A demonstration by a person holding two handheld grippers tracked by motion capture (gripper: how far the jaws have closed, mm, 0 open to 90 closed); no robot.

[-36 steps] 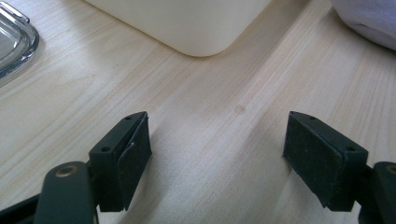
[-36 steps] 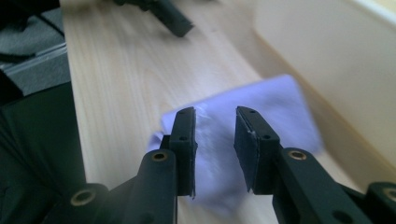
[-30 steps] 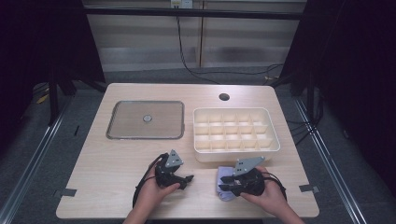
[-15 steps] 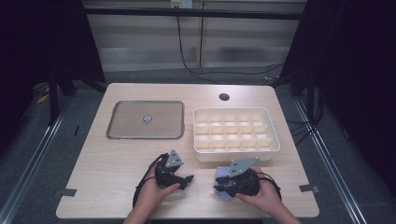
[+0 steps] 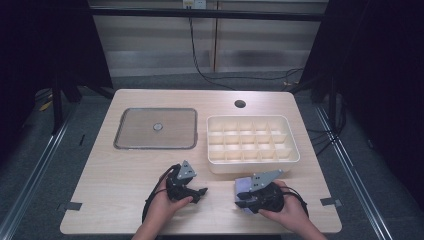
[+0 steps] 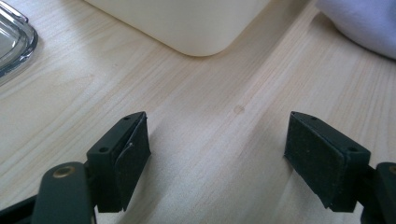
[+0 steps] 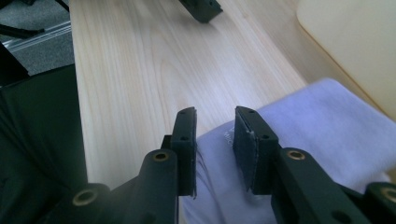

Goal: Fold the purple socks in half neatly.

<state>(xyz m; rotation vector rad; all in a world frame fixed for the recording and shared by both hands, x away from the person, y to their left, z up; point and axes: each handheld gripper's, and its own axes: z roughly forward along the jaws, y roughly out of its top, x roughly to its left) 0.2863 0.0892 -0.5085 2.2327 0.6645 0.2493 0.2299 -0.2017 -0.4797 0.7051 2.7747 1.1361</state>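
A pale lavender folded cloth (image 5: pixel 243 185) (image 7: pixel 327 121) lies near the table's front edge, just in front of the cream compartment box (image 5: pixel 252 162). My right gripper (image 5: pixel 241 201) (image 7: pixel 215 135) sits low at the cloth's left edge. Its jaws stand a narrow gap apart and have just been opening; the cloth's edge lies between and under them without being pinched. My left gripper (image 5: pixel 202 192) (image 6: pixel 217 149) rests to the left on bare wood, open wide with nothing between its fingers. A corner of the cloth (image 6: pixel 364 23) lies ahead of it.
The cream box (image 6: pixel 187 23) (image 7: pixel 355 37) holds several empty compartments. A flat clear lid (image 5: pixel 120 145) (image 6: pixel 14 42) with a small knob lies at the back left. A round cable hole (image 5: pixel 240 104) is near the far edge. The left gripper's tip (image 7: pixel 201 9) lies beyond the cloth.
The right gripper has shifted slightly at the cloth's edge. The left hand and its gripper have stayed where they were.
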